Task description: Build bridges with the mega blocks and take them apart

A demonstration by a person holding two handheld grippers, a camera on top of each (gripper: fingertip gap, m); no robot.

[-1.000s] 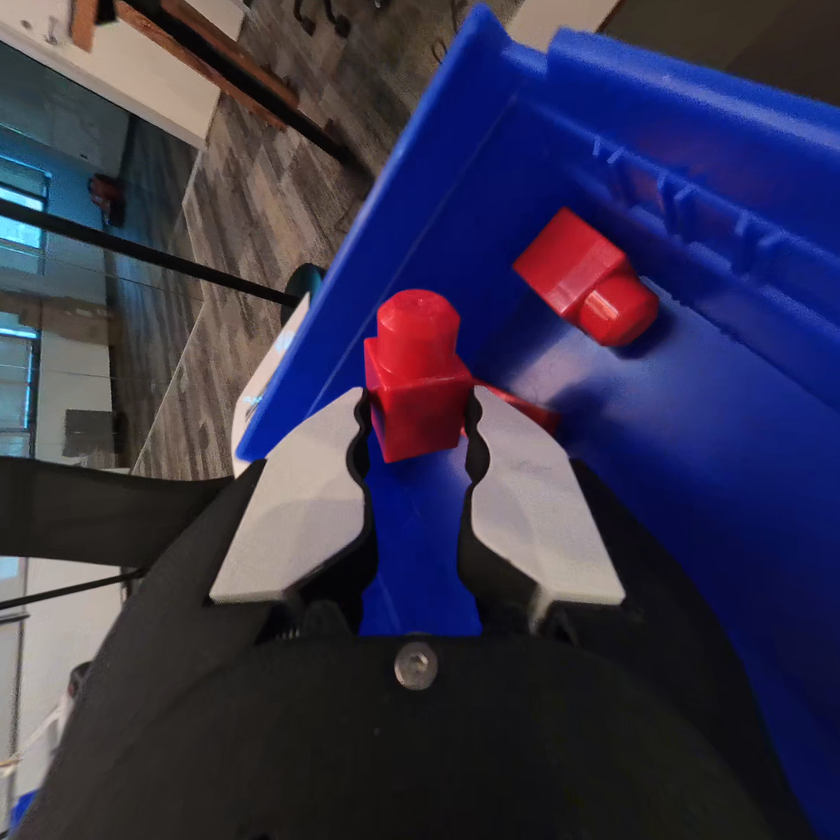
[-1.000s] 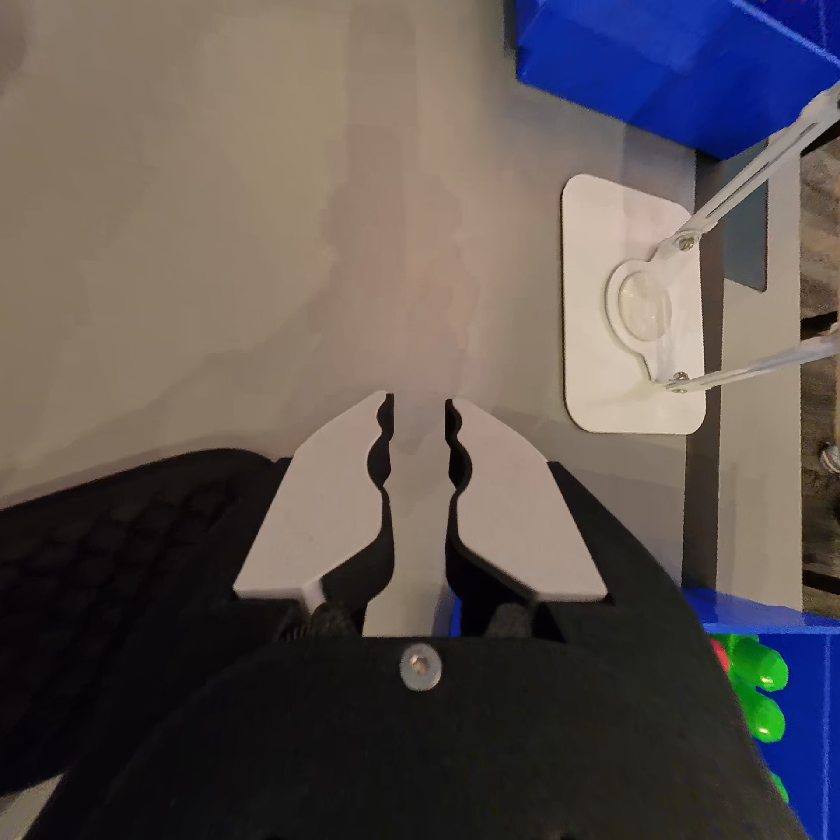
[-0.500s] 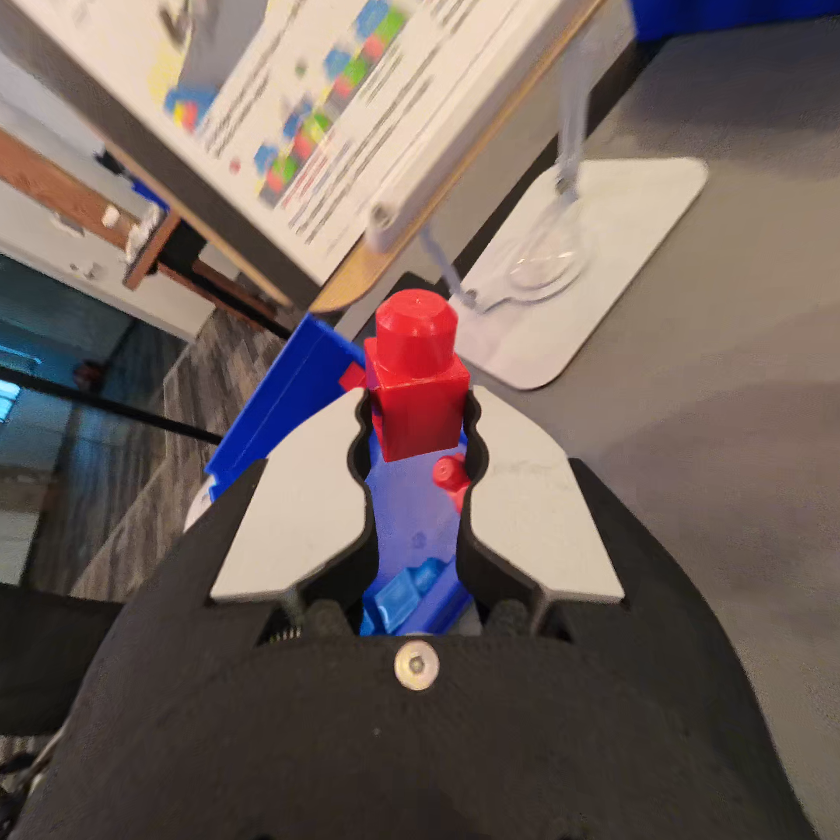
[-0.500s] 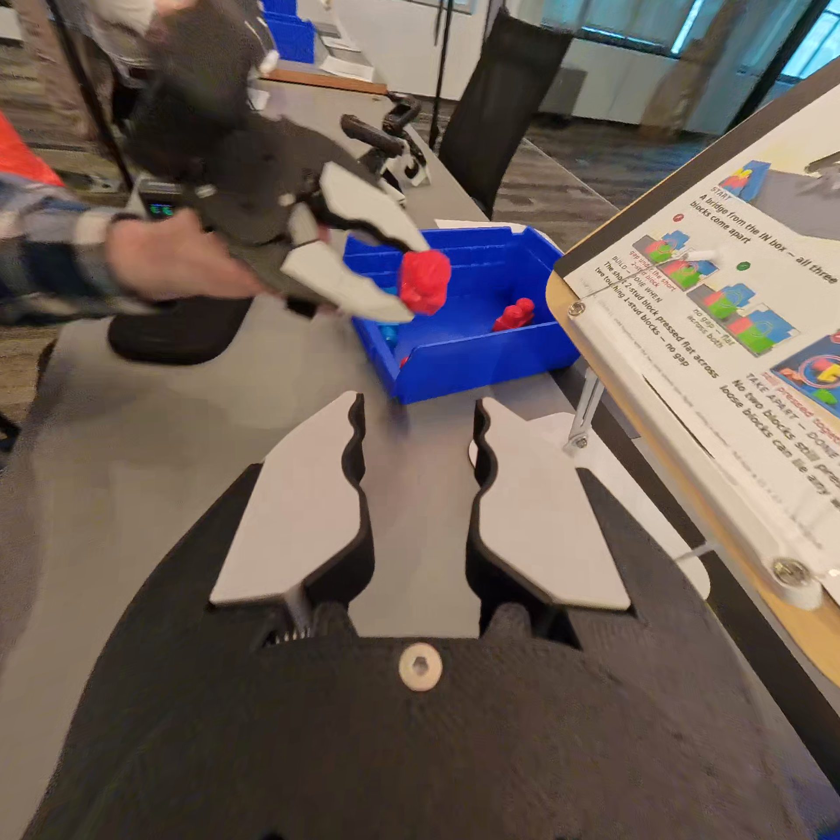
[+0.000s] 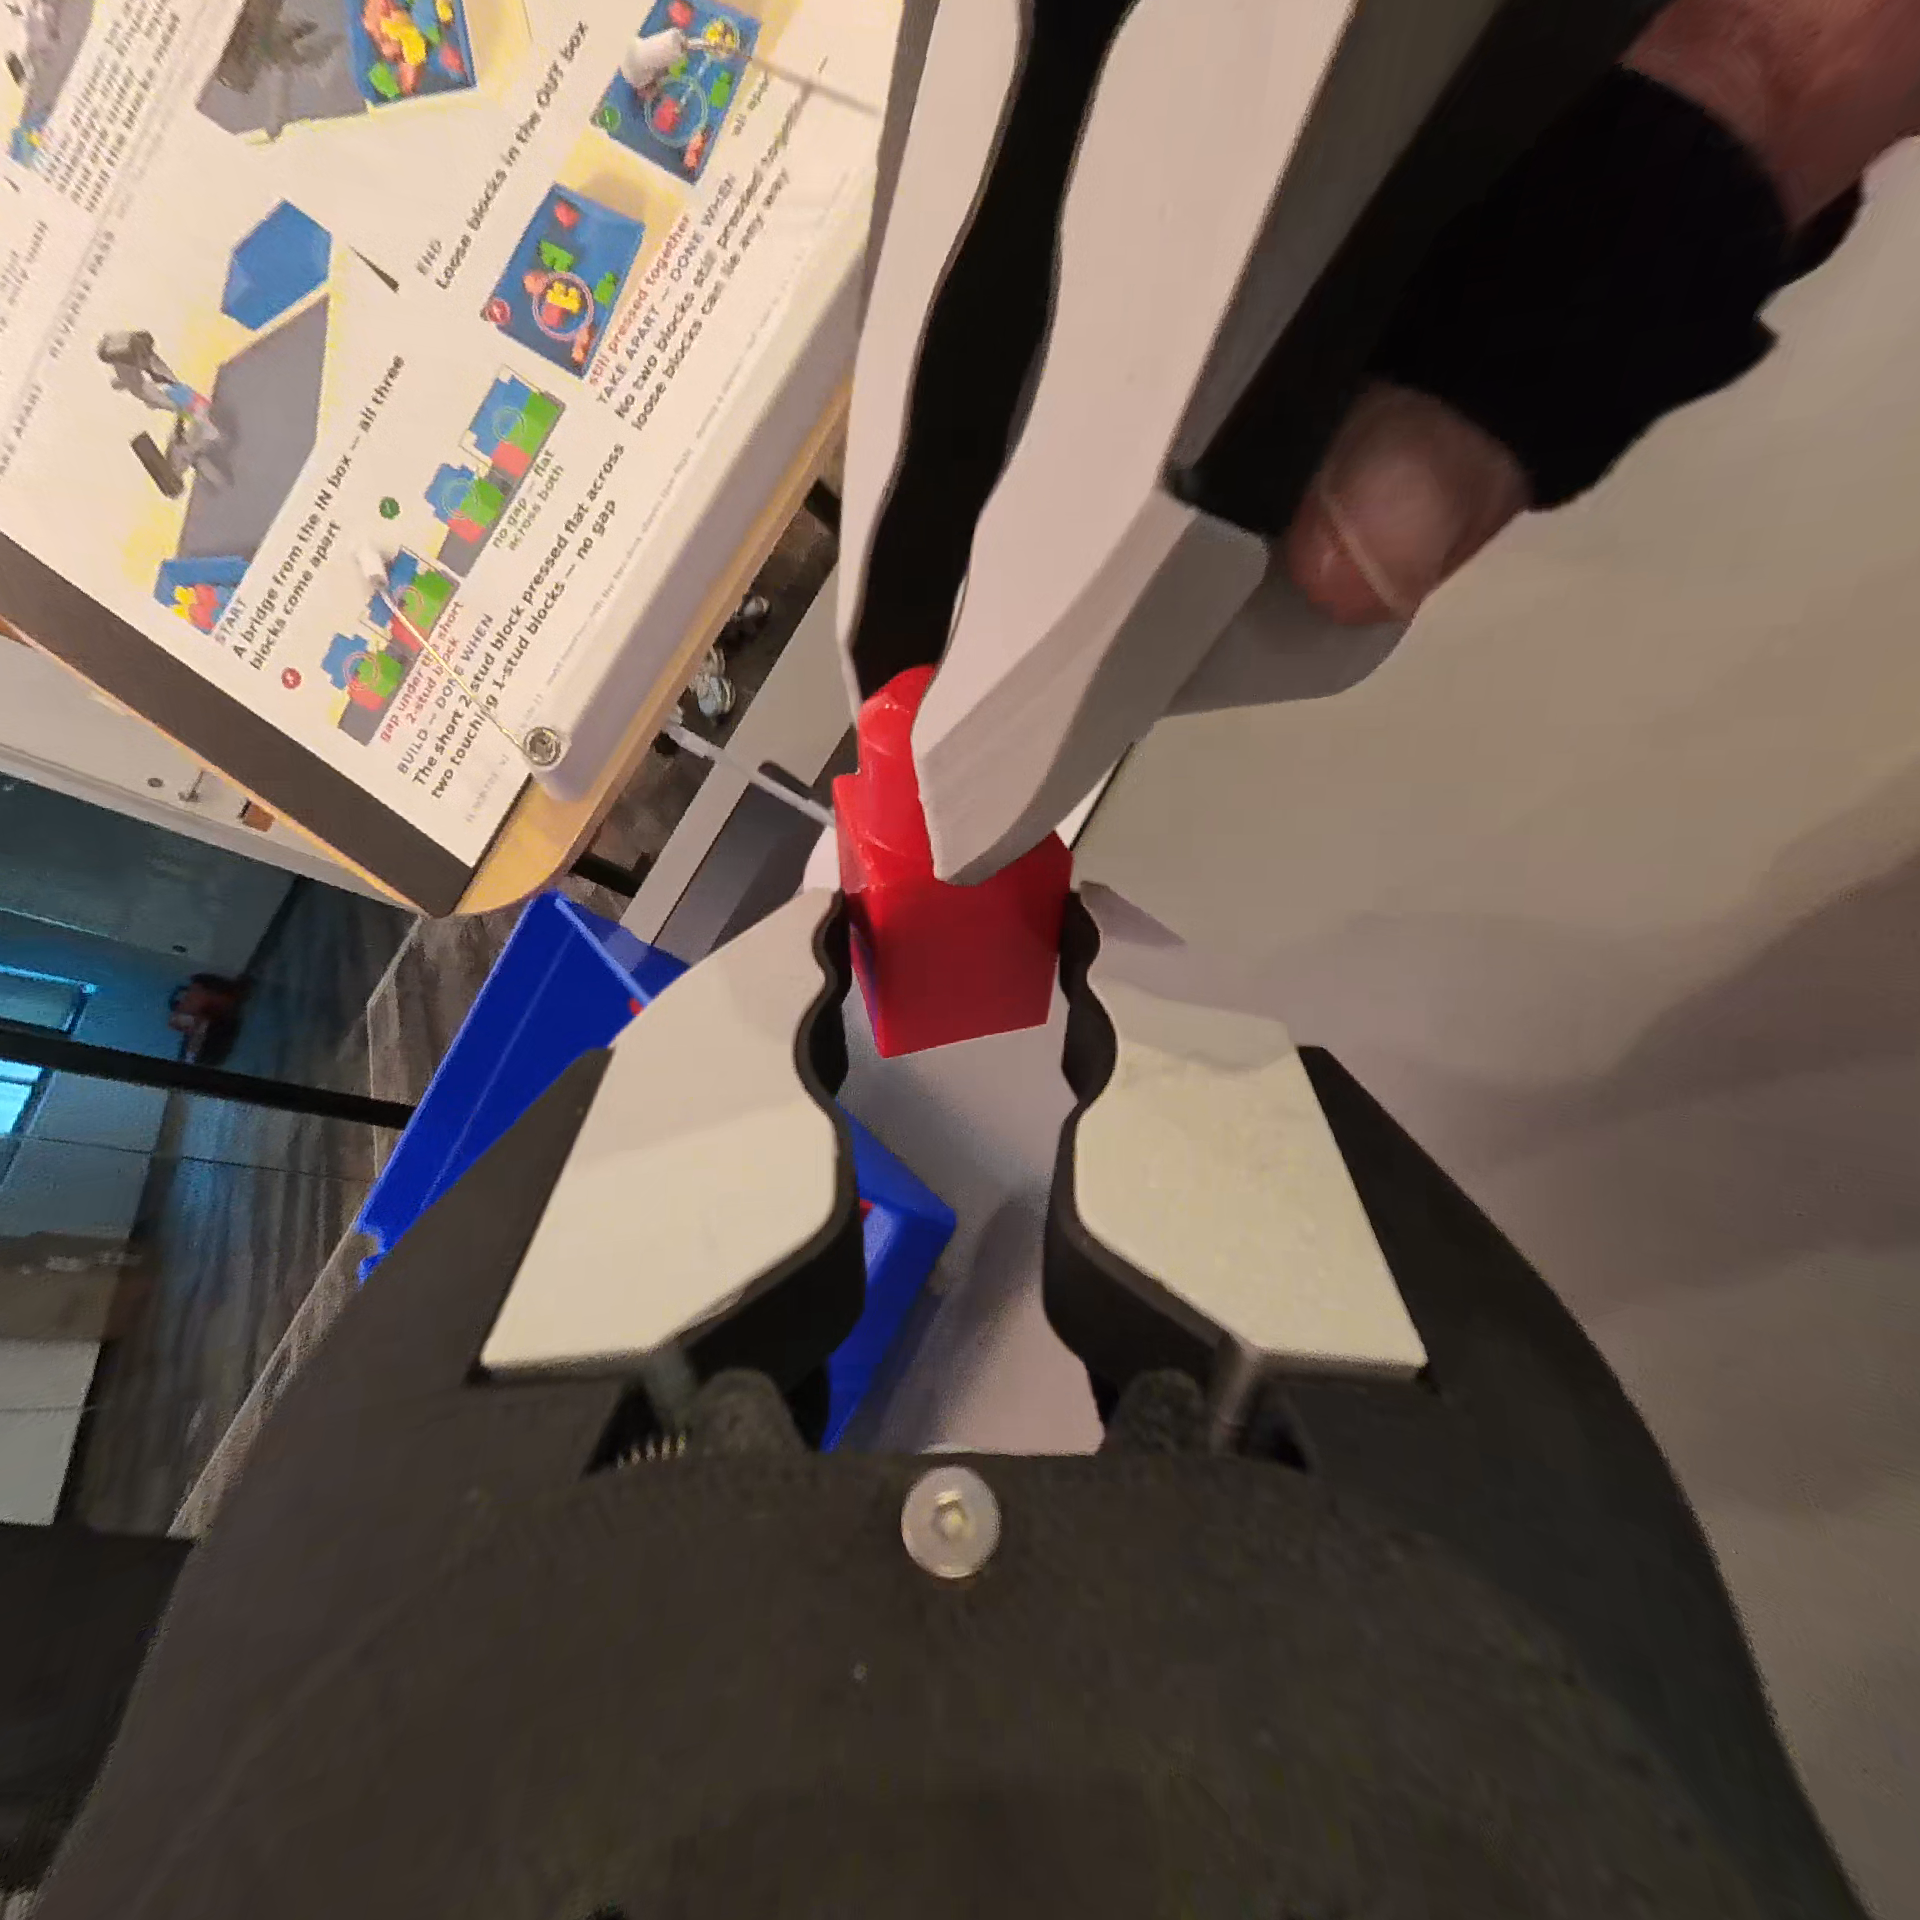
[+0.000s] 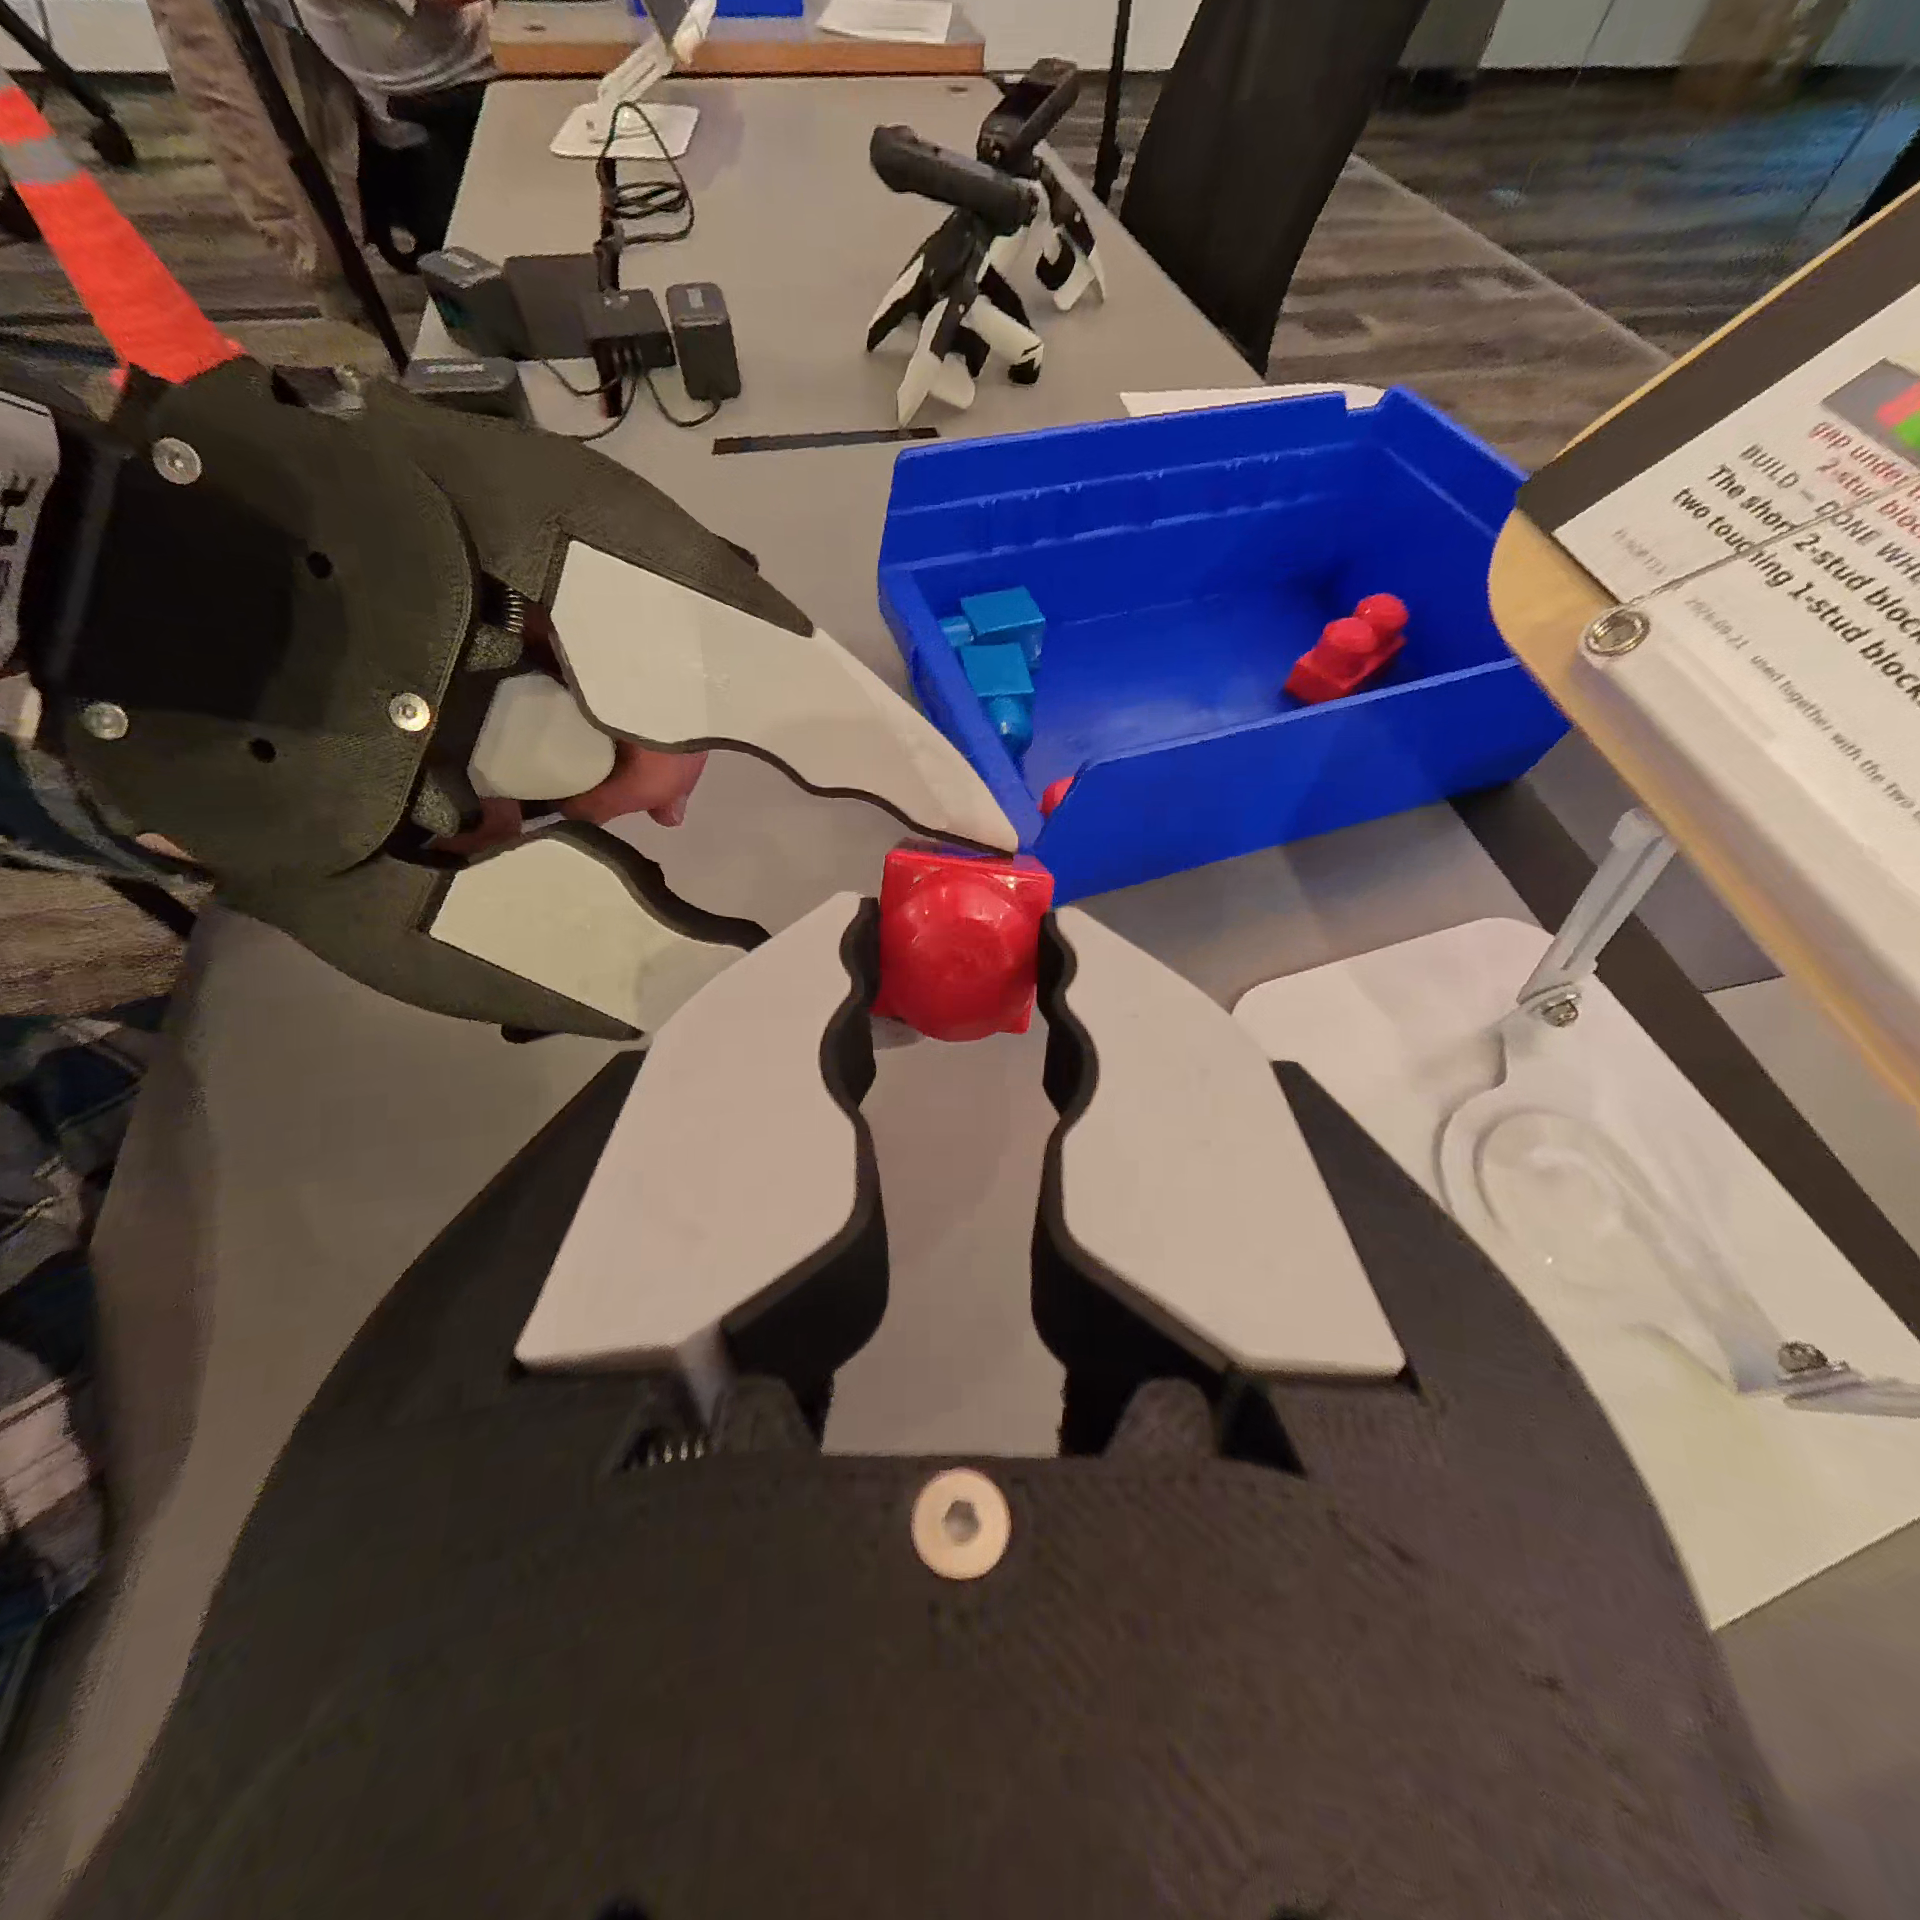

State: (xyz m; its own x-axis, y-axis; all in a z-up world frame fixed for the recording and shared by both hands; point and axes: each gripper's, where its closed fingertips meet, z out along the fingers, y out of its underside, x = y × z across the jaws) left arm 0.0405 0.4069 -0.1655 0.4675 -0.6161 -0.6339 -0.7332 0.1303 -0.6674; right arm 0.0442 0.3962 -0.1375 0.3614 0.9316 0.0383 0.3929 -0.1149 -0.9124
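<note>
In the left wrist view, our left hand-held gripper clamps a red one-stud block above the grey counter. In the right wrist view, our right hand-held gripper seems to pinch that block too, beside the blue bin.

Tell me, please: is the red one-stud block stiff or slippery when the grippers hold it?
Probably stiff: the red block keeps sharp, undented edges between the left gripper pads. Possibly slippery: its surface looks glossy. Likely light: fingertips alone carry it above the table.
</note>
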